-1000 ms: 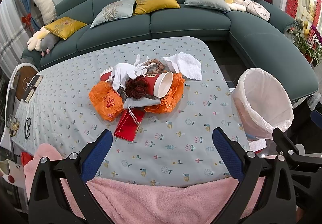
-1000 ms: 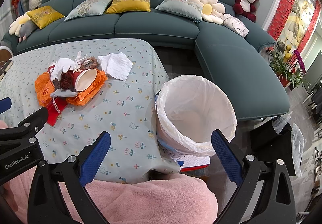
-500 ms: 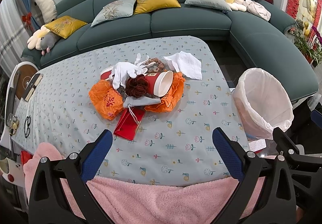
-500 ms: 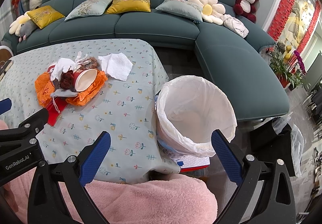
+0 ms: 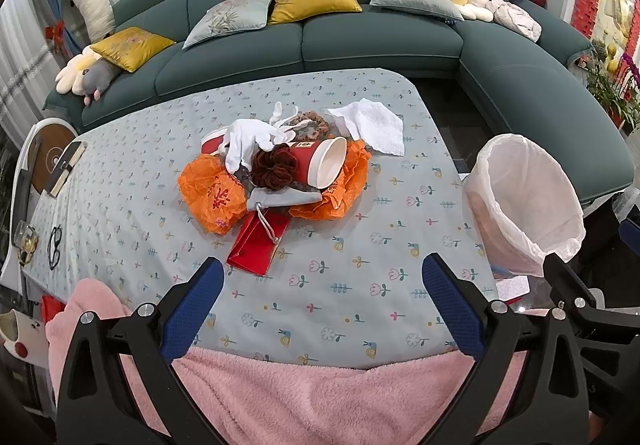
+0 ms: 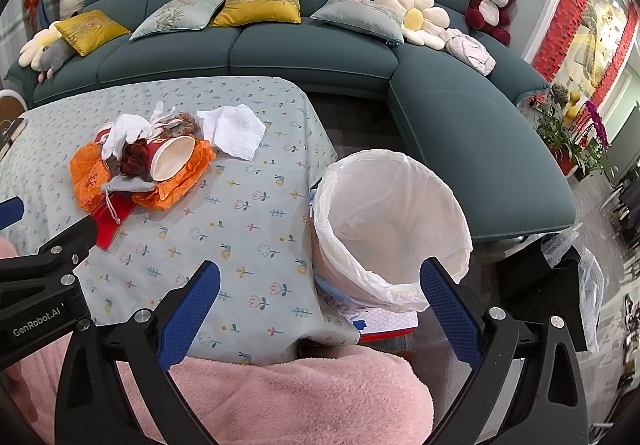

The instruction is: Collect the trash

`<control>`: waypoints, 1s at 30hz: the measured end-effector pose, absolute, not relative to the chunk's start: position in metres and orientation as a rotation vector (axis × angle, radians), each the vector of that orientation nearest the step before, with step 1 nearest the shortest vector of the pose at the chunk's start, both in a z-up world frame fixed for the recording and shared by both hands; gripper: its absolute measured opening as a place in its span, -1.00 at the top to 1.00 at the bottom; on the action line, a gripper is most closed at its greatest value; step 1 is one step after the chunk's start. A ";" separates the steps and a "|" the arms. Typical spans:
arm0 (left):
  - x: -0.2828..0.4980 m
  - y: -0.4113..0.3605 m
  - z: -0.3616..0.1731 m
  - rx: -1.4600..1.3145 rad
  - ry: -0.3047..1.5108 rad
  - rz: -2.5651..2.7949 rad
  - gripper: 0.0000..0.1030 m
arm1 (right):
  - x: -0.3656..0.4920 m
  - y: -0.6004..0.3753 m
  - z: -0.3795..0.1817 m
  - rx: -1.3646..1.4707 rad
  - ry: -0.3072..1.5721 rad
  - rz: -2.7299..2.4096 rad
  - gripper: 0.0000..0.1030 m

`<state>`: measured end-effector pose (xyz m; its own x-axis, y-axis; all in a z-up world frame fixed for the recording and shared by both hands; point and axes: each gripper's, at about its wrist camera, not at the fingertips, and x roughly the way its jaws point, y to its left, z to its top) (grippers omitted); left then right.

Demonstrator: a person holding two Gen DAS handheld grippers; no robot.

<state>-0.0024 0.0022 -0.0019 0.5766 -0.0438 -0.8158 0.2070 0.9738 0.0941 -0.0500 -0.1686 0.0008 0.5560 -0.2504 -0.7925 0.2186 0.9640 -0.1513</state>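
Left wrist view: left gripper (image 5: 322, 299) with both blue fingers (image 5: 192, 309) spread wide and nothing between them, held low over the near edge of the surface (image 5: 360, 285), above a pink fleece garment (image 5: 320, 397) on the person. Ahead of the fingers and slightly to their left lies the trash pile: a red paper cup (image 5: 316, 165) on its side, mouth toward the right, resting on crumpled orange wrapping (image 5: 216, 197); a white glove (image 5: 252, 141) and a dark red scrunchie (image 5: 276, 165) touch the cup; a grey drawstring pouch (image 5: 280, 199) lies across a red envelope (image 5: 260, 241), the item nearest the fingers. A white napkin (image 5: 374, 125) sits just beyond the pile, to the right. Compared with the frames half a second and one second earlier, nothing has shifted: framing, pile and finger spread match, so the collection has not begun. Right wrist view: right gripper (image 6: 320, 305), fingers equally wide apart and empty, framing the lined trash bin (image 6: 388, 229), which stands just beside the right edge of the surface, directly ahead of the right finger. The bin liner shows no trash inside. This view also matches the earlier ones. Judgement: a paused starting pose, with every item yet to be picked up; the envelope, being closest, looks the easiest first reach for the left fingers, though it lies flat and is pinned by the pouch.
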 end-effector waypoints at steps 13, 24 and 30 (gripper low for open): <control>-0.002 0.002 -0.002 0.187 0.949 -0.147 -0.84 | -0.050 -0.167 0.002 -0.043 0.939 -0.279 -0.85; 0.000 -0.002 -0.003 0.171 0.968 -0.163 -0.84 | -0.049 -0.169 0.005 -0.040 0.934 -0.288 -0.85; 0.001 -0.001 -0.002 0.159 0.984 -0.171 -0.84 | -0.048 -0.168 0.005 -0.042 0.924 -0.301 -0.85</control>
